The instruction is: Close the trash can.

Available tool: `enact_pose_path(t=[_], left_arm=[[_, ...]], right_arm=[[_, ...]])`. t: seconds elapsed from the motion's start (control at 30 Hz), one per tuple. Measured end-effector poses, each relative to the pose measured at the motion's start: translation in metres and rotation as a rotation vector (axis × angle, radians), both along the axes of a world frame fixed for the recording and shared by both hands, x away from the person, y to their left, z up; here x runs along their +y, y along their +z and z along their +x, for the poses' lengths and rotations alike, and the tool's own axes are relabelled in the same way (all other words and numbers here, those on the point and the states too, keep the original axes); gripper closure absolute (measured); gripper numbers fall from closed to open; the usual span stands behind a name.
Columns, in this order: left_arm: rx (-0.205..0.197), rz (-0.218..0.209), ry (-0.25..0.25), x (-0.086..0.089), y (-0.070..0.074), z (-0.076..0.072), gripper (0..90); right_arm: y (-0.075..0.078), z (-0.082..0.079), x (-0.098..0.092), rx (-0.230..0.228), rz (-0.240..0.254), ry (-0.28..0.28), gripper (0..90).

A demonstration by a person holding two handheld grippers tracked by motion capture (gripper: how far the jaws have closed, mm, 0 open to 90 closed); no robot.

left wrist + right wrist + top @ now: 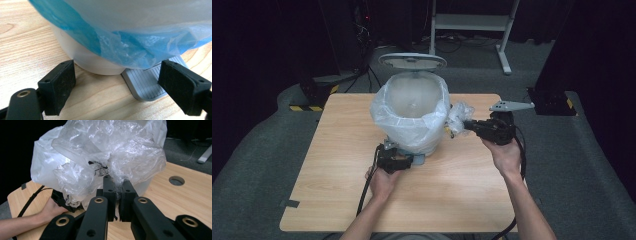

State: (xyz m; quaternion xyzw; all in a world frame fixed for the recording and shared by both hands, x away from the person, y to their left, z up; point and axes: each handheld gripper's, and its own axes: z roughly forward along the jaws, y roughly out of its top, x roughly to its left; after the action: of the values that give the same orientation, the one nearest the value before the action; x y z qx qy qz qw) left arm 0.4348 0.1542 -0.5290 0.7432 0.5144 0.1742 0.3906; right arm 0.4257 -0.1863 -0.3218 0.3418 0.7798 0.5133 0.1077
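You have one white lidded pedal bin (412, 131), one clear plastic liner bag (432, 117), one crumpled clear plastic wad (460, 116), and two black grippers (398, 161) (469, 125).

The left gripper (396, 161) is resting low at the near base of the lined bin (412, 115) with jaws spread wide, while the right gripper (469, 126) is pinching crumpled clear plastic (110, 157) at the bin's right side.

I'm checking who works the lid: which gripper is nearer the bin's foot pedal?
Left. The left gripper sits low at the bin's base, open jaws either side of the grey pedal. The right gripper is higher, at the bin's far side, shut on crumpled plastic.
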Motion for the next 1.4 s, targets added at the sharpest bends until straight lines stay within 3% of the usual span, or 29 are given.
enact_pose_path(t=[0.57,1.4], left_arm=[[0.001,-0.002,0.000,0.000,0.000,0.000,14.6],[0.001,0.004,-0.002,0.000,0.000,0.000,14.6]], right_arm=[[0.026,0.018,0.014,-0.008,0.040,0.022,85.9],[0.040,0.049,0.045,0.003,0.039,0.039,85.9]])
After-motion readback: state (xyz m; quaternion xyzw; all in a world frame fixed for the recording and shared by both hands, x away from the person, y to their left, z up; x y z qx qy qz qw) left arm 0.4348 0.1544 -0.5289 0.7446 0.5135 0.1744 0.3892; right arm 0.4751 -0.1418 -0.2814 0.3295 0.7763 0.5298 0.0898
